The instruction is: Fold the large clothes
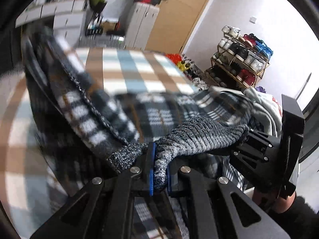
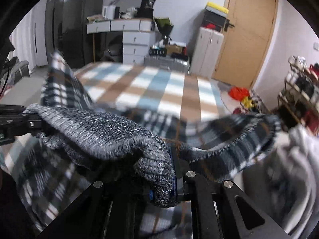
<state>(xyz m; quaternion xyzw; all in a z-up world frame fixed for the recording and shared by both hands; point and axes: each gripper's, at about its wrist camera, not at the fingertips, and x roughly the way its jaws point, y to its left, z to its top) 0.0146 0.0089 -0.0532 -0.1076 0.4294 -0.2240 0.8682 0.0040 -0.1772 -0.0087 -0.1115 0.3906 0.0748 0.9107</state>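
Both your left gripper (image 1: pixel 158 169) and right gripper (image 2: pixel 172 179) clamp the knit hem of the plaid garment (image 1: pixel 151 111), lifted toward twelve o'clock over the checked table (image 2: pixel 159 87); no fold is laid yet

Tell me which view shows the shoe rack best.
The left wrist view: the shoe rack stands against the white wall, fairly sharp, both tiers of shoes visible. In the right wrist view the rack sits at the right edge, blurred and partly cut off, behind the lifted plaid garment.
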